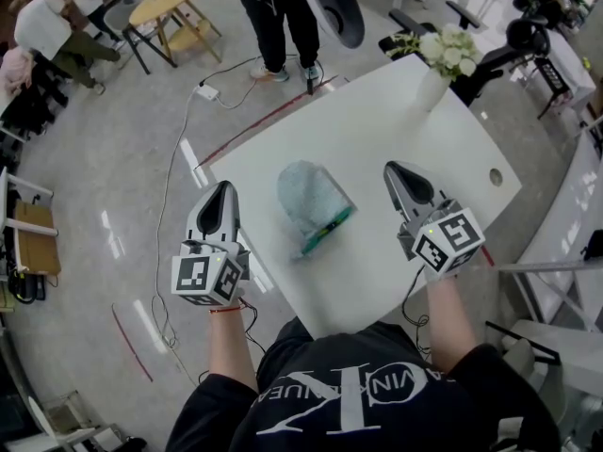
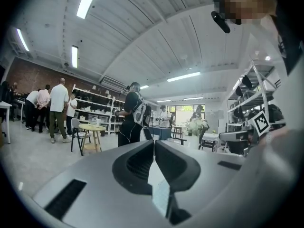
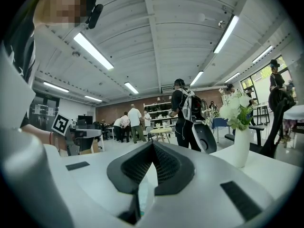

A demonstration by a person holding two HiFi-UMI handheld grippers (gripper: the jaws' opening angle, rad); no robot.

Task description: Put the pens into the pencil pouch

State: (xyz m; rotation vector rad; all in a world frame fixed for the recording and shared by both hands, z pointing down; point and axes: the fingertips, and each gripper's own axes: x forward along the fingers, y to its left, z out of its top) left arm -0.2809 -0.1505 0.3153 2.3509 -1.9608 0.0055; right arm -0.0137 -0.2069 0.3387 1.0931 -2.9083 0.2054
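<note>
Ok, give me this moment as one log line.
left gripper: shut, empty | right gripper: shut, empty | pencil pouch: on table between them, green item at its near end

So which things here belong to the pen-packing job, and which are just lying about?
Job: pencil pouch, green pen-like thing at its mouth, left gripper, right gripper (both shut, empty).
Lying about: vase of white flowers, power strip on the floor.
</note>
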